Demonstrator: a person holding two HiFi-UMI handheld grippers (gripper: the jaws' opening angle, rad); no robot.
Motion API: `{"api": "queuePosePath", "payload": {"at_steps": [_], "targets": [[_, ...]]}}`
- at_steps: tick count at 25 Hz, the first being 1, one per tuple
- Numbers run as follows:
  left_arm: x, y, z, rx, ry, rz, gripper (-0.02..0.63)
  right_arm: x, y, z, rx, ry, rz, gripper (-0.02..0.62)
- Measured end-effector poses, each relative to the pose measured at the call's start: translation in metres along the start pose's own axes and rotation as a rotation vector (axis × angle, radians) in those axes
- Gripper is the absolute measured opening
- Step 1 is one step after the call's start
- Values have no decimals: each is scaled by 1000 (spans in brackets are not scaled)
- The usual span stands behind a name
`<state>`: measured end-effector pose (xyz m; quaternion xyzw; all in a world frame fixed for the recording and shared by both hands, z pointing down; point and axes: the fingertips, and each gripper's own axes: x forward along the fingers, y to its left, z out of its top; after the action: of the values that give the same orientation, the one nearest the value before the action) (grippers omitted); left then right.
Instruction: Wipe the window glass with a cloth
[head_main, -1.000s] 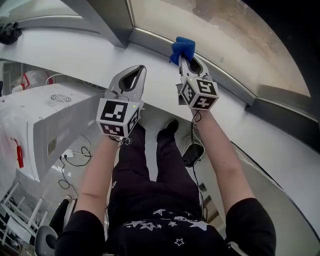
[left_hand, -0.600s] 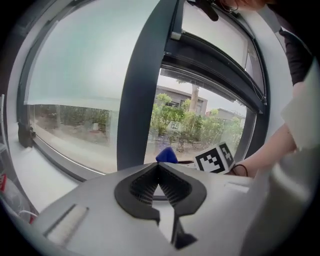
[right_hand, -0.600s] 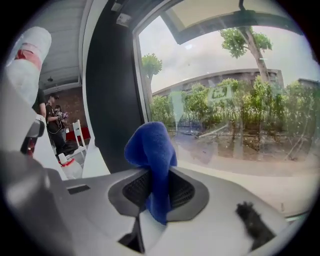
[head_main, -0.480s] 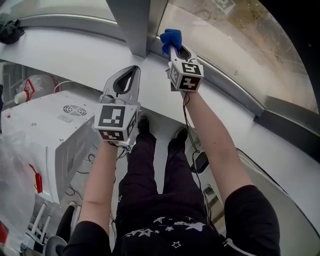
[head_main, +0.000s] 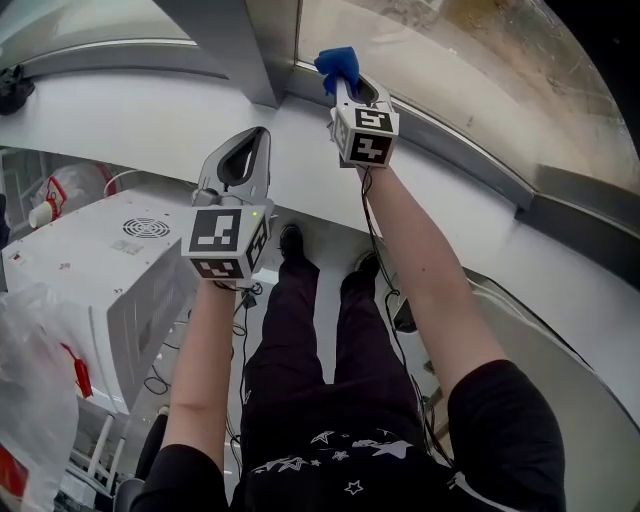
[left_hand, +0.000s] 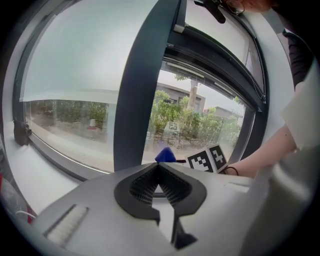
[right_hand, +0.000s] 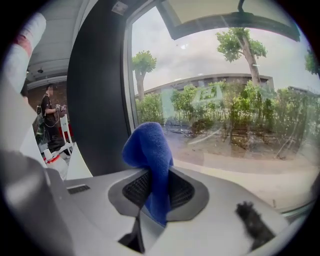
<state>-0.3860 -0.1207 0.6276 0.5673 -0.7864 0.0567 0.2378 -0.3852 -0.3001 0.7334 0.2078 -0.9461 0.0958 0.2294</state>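
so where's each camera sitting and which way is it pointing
Head view: on the person's head, looking steeply down at both arms, legs, left gripper and right gripper.
Left gripper view: rides the left gripper, facing the window frame post over its shut fingers.
Right gripper view: rides the right gripper, facing the window glass; fingers clamp the blue cloth.
Shared: all three show the cloth.

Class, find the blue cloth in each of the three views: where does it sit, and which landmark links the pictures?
Head view: top centre, the blue cloth sticks out of the right claw, beside the glass.
Left gripper view: centre, a small blue tip just above the shut left claw.
Right gripper view: centre, pinched between the jaws.
Shared landmark: the window post.
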Motion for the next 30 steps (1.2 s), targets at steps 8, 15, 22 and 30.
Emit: {"api": "queuePosePath", "payload": {"at_steps": [8,15,22,30], "targets": [[32,-82,-9,29,48,-82,9,-64,-85,-31,64,31,-78,74],[83,-183,-17,82,92,-185,9,-135,-203,-53,100,23,-189,74],[132,-288,-13,138,113,-282,9,-217,-307,-69,128,9,-278,74],[169,-414,-6,188,117,-397,9,-312,-425,-96,242,7,-427,74]]}}
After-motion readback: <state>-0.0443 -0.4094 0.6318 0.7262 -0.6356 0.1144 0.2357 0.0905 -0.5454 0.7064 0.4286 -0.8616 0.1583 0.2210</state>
